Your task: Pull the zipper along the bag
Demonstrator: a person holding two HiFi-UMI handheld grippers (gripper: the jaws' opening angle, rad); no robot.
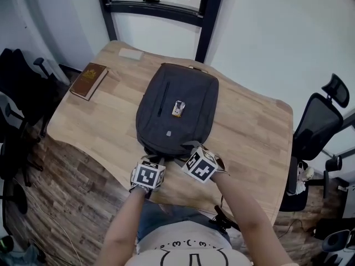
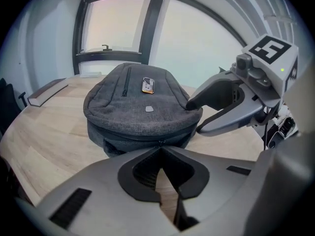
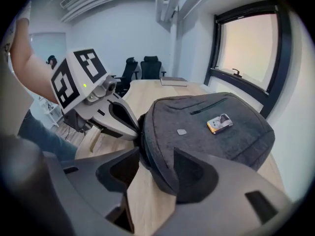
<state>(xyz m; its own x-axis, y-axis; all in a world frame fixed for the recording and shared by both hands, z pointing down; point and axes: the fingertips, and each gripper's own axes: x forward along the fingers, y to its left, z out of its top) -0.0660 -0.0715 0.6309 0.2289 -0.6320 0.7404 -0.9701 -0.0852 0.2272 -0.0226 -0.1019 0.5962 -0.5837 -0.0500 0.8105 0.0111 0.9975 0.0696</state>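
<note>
We list what lies round the bag (image 1: 191, 121), nearest first.

1. We hold the left gripper (image 2: 160, 147) at the bag's near edge. Its jaws are closed together, the tips nipped on the zip pull (image 2: 160, 142).
2. We hold the right gripper (image 3: 155, 154) just right of the left one, at the bag's near right corner. Its jaws stand well apart with the bag's rim between them, not squeezed.
3. The bag itself is dark grey and lies flat on the table (image 1: 249, 132), with its near end toward us.
4. A small card (image 1: 177, 108) lies on the bag's top face, about mid-way along.
5. A brown book (image 1: 89, 81) lies on the table, left of the bag's far end and well apart from it.
6. A pale pad (image 1: 130, 54) lies on the table, beyond the book and far-left of the bag.
7. A black window frame (image 1: 161, 7) stands beyond the bag's far end, past the table.
8. A dark chair (image 1: 319, 121) stands right of the bag, off the table.
</note>
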